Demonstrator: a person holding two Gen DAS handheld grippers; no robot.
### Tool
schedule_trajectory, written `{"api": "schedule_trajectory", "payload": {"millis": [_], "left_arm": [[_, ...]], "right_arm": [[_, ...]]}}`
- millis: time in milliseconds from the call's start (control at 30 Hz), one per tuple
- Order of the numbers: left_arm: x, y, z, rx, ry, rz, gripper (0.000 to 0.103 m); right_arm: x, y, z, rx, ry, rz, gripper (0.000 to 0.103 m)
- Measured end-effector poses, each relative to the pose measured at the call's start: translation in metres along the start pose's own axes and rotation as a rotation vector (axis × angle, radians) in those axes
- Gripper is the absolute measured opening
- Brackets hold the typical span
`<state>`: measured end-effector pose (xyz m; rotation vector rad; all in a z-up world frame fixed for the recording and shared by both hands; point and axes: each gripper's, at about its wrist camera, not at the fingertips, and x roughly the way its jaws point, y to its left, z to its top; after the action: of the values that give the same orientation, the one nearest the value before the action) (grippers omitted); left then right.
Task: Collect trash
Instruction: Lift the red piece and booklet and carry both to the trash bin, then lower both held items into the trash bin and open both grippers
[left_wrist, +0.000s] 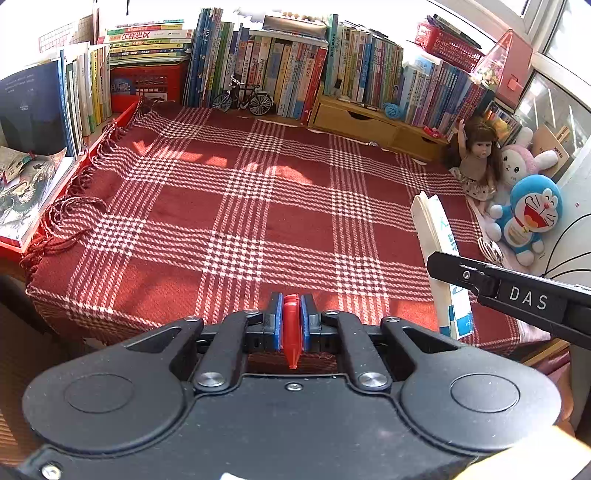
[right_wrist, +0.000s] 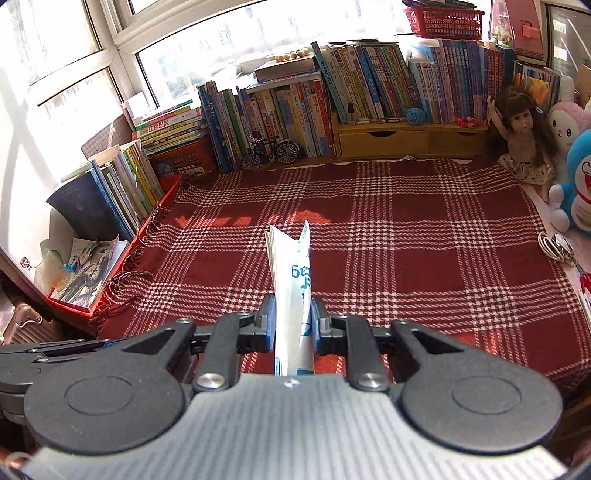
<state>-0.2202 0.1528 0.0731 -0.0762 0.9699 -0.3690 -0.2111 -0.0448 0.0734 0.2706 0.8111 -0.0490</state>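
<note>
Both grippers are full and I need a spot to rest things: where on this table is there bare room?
The whole middle of the red and white plaid cloth is free, from the near edge to the small black model bicycle. It is crowded along the back by the row of upright books, on the left by stacked books, and on the right by the brown-haired doll and blue plush cat.

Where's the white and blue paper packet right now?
The white and blue paper packet is clamped between the right gripper pads, above the red plaid cloth. The left wrist view shows it right of the left gripper.
</note>
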Motion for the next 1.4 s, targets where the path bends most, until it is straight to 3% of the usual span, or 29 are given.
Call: {"api": "schedule_trajectory", "payload": {"millis": [167,533,767,933,1267,1400], "left_arm": [[0.011,0.006,-0.036,-0.004,0.055,0.028,0.010],[0.085,0.028,-0.123,-0.062,0.218,0.104,0.010],[0.143,0.040,-0.164,-0.078,0.379,0.188,0.010],[0.164,0.049,-0.179,-0.103,0.444,0.200,0.010],[0.184,0.051,-0.181,-0.084,0.461,0.195,0.013],[0.188,0.053,-0.179,-0.083,0.455,0.201,0.017]], "right_arm": [[0.007,-0.005,-0.041,0.031,0.064,0.020,0.024],[0.047,-0.026,-0.133,0.114,0.209,0.070,0.025],[0.079,-0.034,-0.173,0.161,0.289,0.100,0.026],[0.096,-0.030,-0.188,0.171,0.334,0.089,0.026],[0.119,-0.029,-0.203,0.205,0.389,0.080,0.030],[0.124,-0.031,-0.204,0.219,0.395,0.079,0.037]]}}
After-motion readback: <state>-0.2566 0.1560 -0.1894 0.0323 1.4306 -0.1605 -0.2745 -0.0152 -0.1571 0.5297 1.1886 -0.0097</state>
